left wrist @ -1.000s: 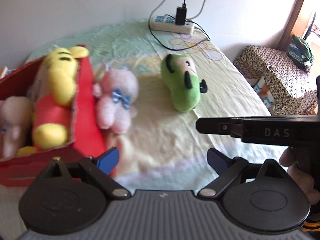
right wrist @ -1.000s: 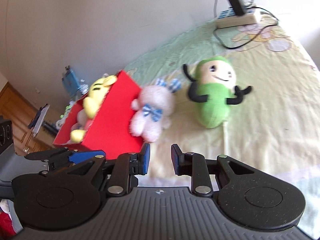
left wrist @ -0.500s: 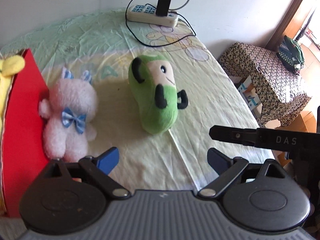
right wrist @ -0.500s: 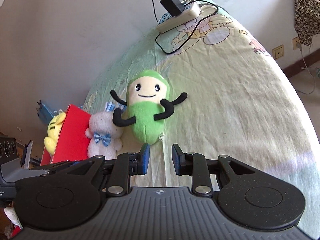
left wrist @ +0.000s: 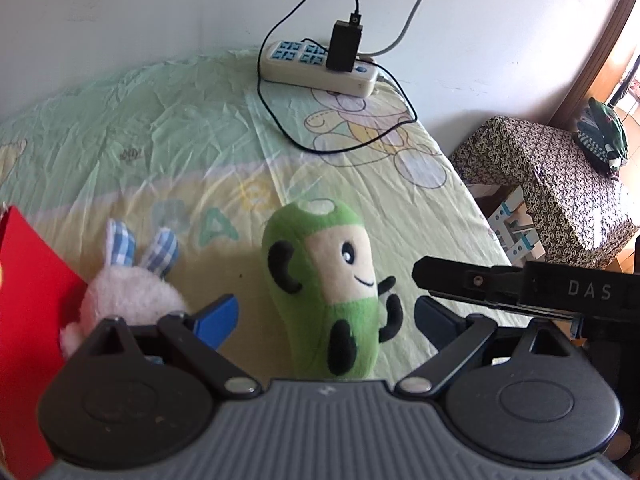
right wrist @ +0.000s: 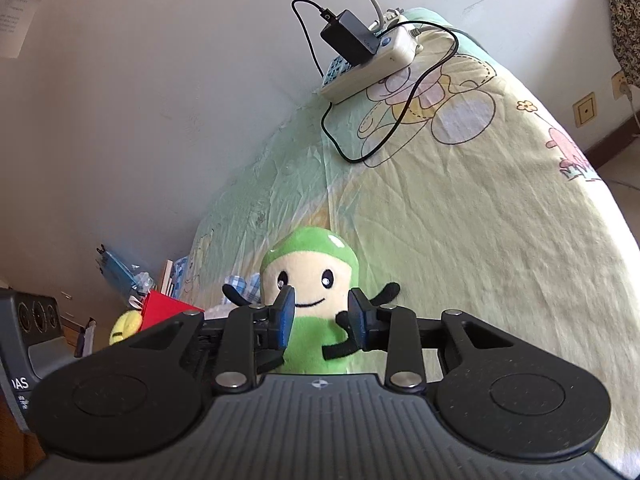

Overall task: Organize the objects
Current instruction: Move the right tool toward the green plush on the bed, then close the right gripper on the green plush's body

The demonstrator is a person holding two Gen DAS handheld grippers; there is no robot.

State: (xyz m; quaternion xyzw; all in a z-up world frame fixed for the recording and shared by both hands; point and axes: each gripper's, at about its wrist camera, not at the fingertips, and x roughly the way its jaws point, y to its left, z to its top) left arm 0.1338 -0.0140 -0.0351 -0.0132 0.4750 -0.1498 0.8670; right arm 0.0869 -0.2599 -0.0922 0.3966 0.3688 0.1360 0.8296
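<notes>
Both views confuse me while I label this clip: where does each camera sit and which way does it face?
Left wrist: on the left claw, looking down over the bed at the green toy lying between its wide-open fingers; the right claw's arm crosses in.
Right wrist: on the right claw, lower, facing the toy's face; its fingers are opening, nothing held.
Shared: green toy, power strip, red box.

power strip (left wrist: 318,65) with black charger (left wrist: 345,46) on bedsheet (left wrist: 160,152) | patterned stool (left wrist: 548,184) beside bed

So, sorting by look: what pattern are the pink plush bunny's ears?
Blue-and-white check on the pink plush bunny's ears, clearest in the left wrist view.
</notes>
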